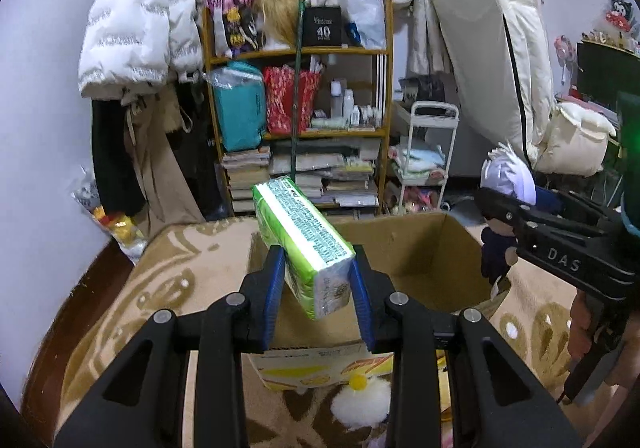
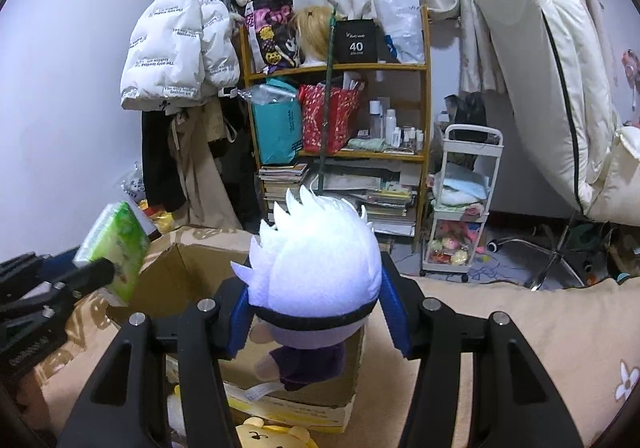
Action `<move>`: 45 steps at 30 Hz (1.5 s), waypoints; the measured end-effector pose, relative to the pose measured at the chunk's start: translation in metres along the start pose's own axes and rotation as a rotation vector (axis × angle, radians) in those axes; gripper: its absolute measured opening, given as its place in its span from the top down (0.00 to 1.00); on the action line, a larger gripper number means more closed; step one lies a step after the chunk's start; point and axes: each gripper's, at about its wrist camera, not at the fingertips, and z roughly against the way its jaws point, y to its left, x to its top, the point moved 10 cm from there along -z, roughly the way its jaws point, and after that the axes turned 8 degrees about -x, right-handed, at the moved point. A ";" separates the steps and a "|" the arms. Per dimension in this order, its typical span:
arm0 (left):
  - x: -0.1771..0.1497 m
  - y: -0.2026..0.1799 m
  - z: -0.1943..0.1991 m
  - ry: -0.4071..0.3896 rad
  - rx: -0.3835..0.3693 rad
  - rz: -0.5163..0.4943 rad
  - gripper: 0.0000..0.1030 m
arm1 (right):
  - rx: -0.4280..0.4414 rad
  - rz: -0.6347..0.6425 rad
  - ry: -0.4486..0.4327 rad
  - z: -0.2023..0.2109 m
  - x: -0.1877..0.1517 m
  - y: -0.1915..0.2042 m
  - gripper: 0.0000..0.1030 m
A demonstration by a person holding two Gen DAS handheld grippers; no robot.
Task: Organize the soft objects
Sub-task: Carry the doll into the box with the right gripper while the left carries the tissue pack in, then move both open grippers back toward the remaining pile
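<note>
My left gripper is shut on a green tissue pack, tilted and hanging above the near left part of an open cardboard box. In the right wrist view my right gripper is shut on the head of a white-haired plush doll in dark clothes, held over the box. The doll also shows at the right of the left wrist view, beyond the box's right wall, in the right gripper. The tissue pack and the left gripper appear at the left of the right wrist view.
The box sits on a beige patterned blanket. A white fluffy toy and a yellow bear plush lie in front of it. Behind stand a crowded wooden shelf, hanging coats, a white trolley and a leaning mattress.
</note>
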 end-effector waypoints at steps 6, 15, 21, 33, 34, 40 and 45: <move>-0.015 -0.003 -0.020 0.052 -0.020 0.014 0.70 | 0.034 0.007 0.005 -0.009 -0.011 0.008 0.43; -0.035 0.003 -0.033 0.150 0.010 0.007 0.67 | 0.103 -0.002 0.109 -0.022 -0.029 0.019 0.40; -0.034 0.006 -0.022 0.135 0.071 -0.029 0.47 | 0.098 -0.028 0.135 -0.015 -0.037 0.017 0.22; -0.045 0.015 0.026 0.146 0.083 0.034 0.13 | 0.126 -0.017 0.123 0.035 -0.035 0.023 0.00; -0.046 0.016 0.031 0.149 0.089 0.040 0.13 | 0.123 -0.009 0.118 0.042 -0.036 0.024 0.00; -0.062 0.017 0.055 0.180 0.100 0.056 0.09 | 0.132 -0.010 0.112 0.076 -0.041 0.023 0.00; -0.082 0.019 0.072 0.217 0.097 0.101 0.09 | 0.143 -0.027 0.131 0.094 -0.051 0.023 0.00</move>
